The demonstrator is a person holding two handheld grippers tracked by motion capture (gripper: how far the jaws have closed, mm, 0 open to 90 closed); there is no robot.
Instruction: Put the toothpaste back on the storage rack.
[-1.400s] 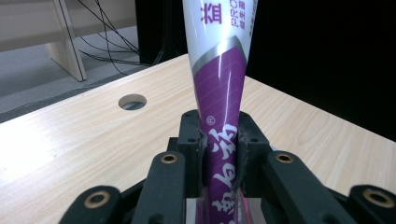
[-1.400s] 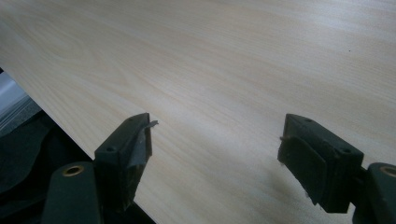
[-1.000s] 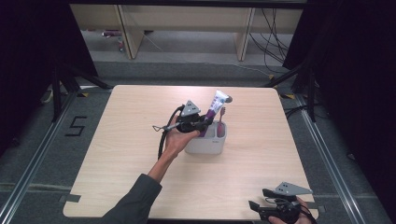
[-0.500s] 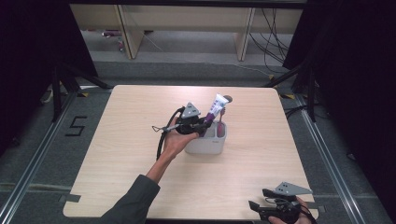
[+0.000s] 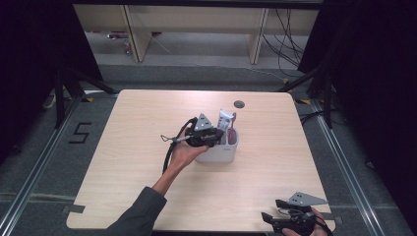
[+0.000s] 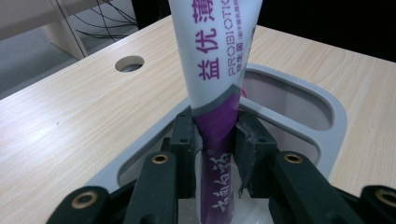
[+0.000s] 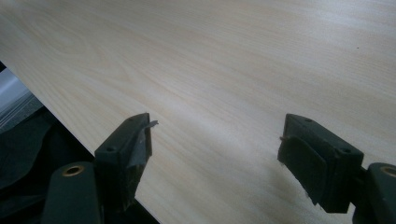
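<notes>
Your left gripper (image 6: 215, 154): fingers just easing apart, toothpaste tube (image 6: 212, 70) between them, above the grey holder (image 6: 322, 116).
Your right gripper (image 7: 215, 154): fingers spread, nothing between, well apart from the holder.

The place is looking like a lab set up for recording, not a home or a shop. A bare light-wood tabletop (image 5: 147, 147) is standing alone on grey carpet, and everything else is sitting around it: black curtains (image 5: 29, 73) are hanging to its left and right, metal rails (image 5: 29, 196) are running along the floor on both sides, and a taped number five (image 5: 81, 132) is marking the floor just left of it. Beyond its far edge, pale plain furniture legs (image 5: 133, 34) are standing with loose cables (image 5: 290, 29) trailing down beside them. Black stand legs (image 5: 64, 83) are bracing near its far corners.
</notes>
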